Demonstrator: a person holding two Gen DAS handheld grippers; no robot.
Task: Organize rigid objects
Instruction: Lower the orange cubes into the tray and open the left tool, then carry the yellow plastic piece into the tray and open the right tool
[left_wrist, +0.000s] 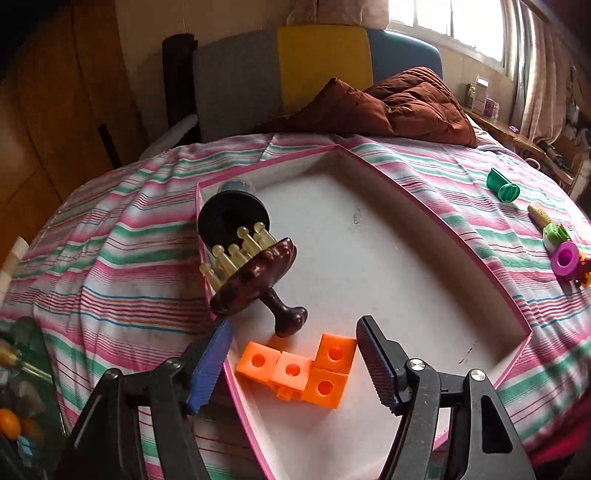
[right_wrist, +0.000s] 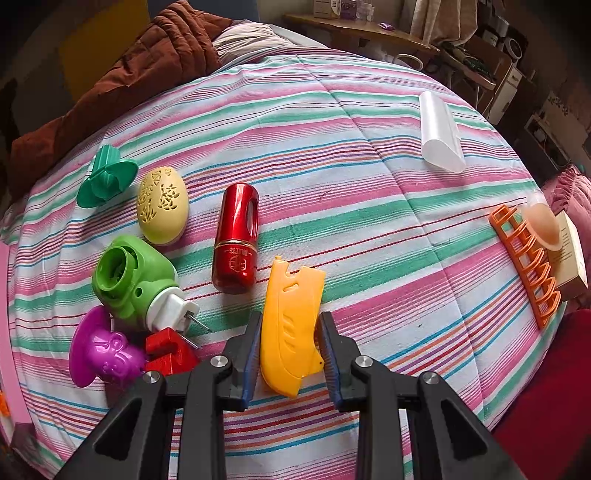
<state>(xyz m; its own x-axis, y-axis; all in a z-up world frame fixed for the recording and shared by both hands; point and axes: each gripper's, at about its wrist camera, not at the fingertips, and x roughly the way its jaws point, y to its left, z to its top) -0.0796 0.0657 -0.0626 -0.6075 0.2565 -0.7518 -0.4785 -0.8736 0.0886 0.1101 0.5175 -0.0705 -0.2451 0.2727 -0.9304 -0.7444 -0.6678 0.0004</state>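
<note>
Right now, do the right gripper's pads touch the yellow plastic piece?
Touching. The right wrist view shows the right gripper closed on the yellow plastic piece, both pads against its edges.

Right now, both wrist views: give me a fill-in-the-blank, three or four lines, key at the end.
1. The orange blocks lie inside the ____ tray.
2. The right gripper is shut on a ____ plastic piece.
3. The left gripper holds ____.
4. The red bottle lies right of the yellow ____.

Key: pink; yellow; nothing; egg
</note>
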